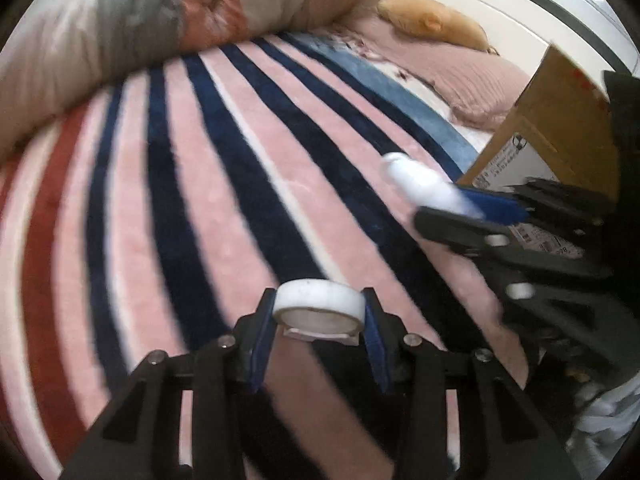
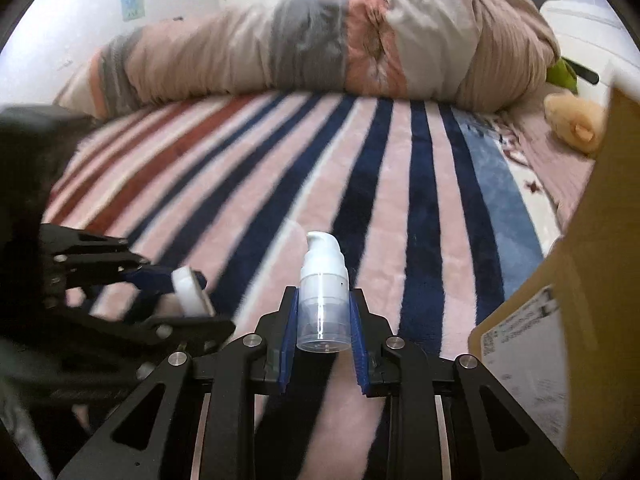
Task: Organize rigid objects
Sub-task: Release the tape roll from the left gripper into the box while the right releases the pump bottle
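My left gripper [image 1: 319, 307] is shut on a round white jar [image 1: 319, 305], held above the striped blanket; the jar also shows in the right wrist view [image 2: 191, 291], at the left. My right gripper [image 2: 323, 308] is shut on a small clear pump bottle with a white top [image 2: 323, 292], held upright. In the left wrist view the pump bottle [image 1: 424, 184] shows blurred at the right, between the right gripper's blue pads, close to the cardboard box [image 1: 560, 120]. Both grippers hover above the bed.
A pink, navy and red striped blanket [image 2: 280, 184] covers the bed. A rolled duvet [image 2: 320, 40] lies along the far side. A cardboard box [image 2: 592, 280] with a white label stands at the right. A plush toy [image 2: 572, 124] lies on a pink pillow beyond it.
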`<state>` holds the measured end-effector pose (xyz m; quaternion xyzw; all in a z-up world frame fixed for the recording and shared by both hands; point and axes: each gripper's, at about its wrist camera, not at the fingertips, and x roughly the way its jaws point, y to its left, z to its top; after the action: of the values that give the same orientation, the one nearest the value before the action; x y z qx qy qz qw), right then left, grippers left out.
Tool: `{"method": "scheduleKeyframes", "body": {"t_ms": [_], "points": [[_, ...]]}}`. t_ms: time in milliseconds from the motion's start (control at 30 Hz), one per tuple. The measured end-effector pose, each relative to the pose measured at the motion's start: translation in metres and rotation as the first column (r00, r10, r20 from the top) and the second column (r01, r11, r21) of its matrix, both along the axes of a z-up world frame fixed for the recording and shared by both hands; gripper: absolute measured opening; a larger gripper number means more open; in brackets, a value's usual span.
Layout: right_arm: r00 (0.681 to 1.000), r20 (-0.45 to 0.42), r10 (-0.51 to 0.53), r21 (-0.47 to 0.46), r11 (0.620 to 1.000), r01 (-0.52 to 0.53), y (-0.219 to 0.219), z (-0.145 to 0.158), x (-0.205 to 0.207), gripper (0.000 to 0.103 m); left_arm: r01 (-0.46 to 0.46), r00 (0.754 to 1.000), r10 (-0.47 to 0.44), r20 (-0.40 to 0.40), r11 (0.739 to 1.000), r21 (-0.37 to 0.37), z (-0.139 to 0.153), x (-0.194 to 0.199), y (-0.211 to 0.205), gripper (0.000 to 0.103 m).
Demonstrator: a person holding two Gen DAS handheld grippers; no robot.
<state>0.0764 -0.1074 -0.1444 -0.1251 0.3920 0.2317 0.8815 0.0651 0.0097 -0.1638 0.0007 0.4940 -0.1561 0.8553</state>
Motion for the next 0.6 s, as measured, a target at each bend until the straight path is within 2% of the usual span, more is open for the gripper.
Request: {"method": "scheduleKeyframes", "body": {"t_ms": [167, 333, 467, 600], "points": [[0.995, 0.084, 0.051, 0.075, 0.996, -0.057, -0.007, 0.056, -0.036, 0.020, -0.062, 0.990, 0.064, 0.128, 0.998, -0.021, 0.059, -0.022, 0.013, 0.038], [0.981, 0.188, 0.044, 0.158, 0.985, -0.074, -0.042, 0.111, -0.074, 0.020, 0.017, 0.962, 0.004, 0.274, 0.997, -0.076, 0.133, -0.043, -0.019, 0.038], [0.978, 0.205, -0.046, 0.229, 0.973, -0.003, -0.097, 0.131, -0.086, 0.020, 0.103, 0.938, -0.075, 0.340, 0.992, -0.067, 0.170, -0.052, -0.066, 0.038], [0.971, 0.180, -0.160, 0.248, 0.962, 0.112, -0.155, 0.128, -0.084, 0.020, 0.188, 0.929, -0.155, 0.336, 0.980, -0.068, 0.184, -0.039, -0.119, 0.038]]}}
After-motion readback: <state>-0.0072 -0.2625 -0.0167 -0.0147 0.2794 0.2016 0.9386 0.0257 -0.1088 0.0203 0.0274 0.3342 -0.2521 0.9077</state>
